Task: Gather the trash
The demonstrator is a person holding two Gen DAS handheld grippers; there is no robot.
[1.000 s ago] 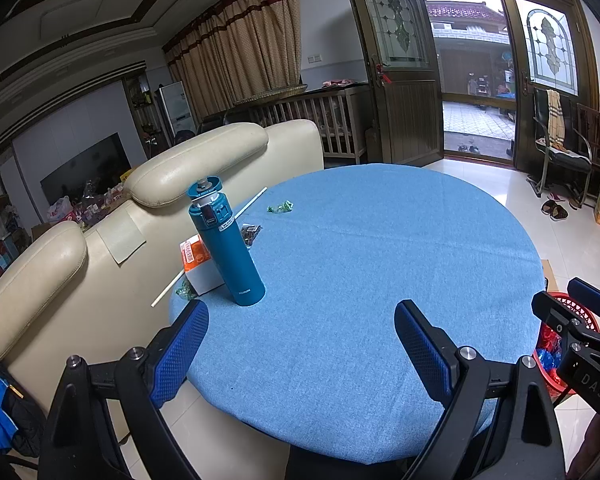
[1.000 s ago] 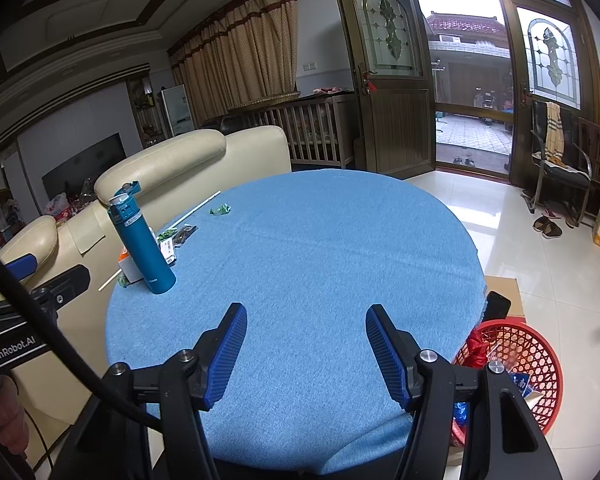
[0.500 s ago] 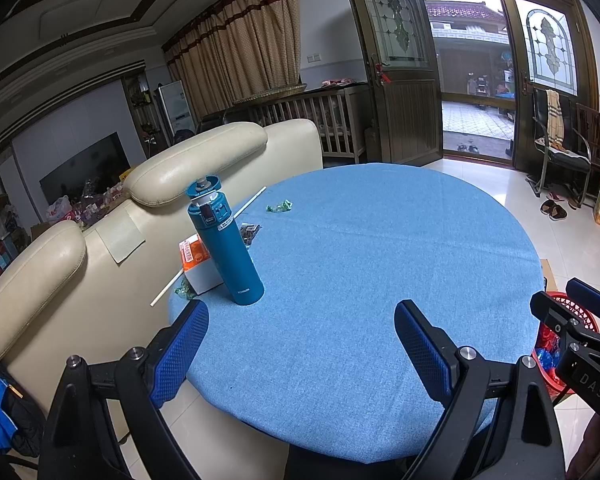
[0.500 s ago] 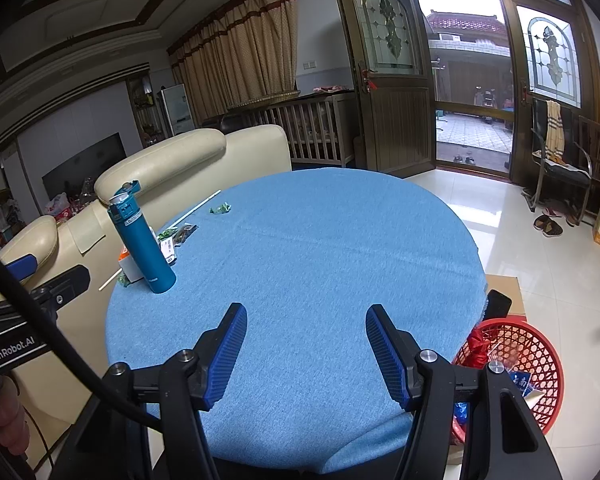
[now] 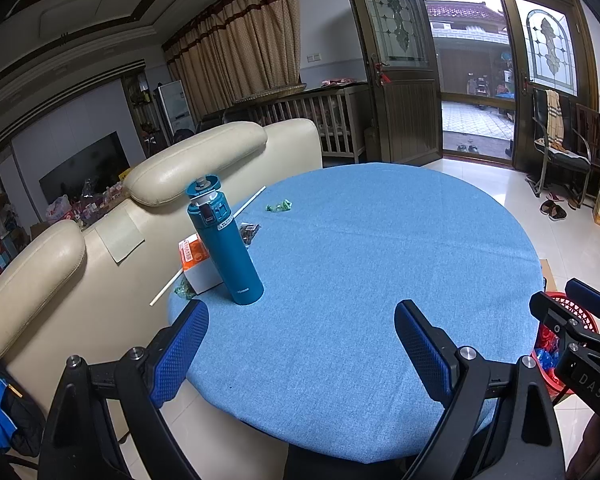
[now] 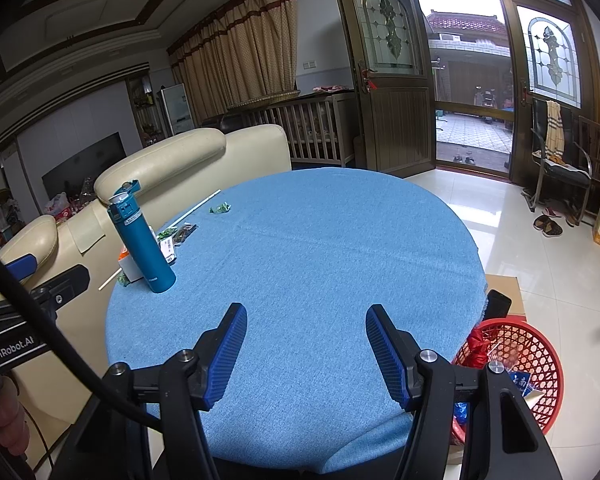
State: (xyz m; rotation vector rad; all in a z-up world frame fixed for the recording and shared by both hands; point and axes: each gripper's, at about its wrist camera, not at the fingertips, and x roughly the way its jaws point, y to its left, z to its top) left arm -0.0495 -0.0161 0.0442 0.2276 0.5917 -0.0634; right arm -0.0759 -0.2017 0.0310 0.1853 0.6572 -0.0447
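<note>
Blue-padded left gripper (image 5: 300,344) & right gripper (image 6: 304,344) aren't shifting vs a sec ago; both are hanging spread, nothing between pads. Green wrapper (image 5: 279,206) is lying far across the blue table (image 5: 380,264), approx 12 o'clock of left gripper, 11 o'clock of right. Red basket (image 6: 536,356) is sitting on floor at 3 o'clock.

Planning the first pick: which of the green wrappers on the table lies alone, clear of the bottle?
The crumpled green wrapper out on the blue cloth beyond the flask, beside the white stick. The other green scraps lie tucked against the box by the flask.
</note>
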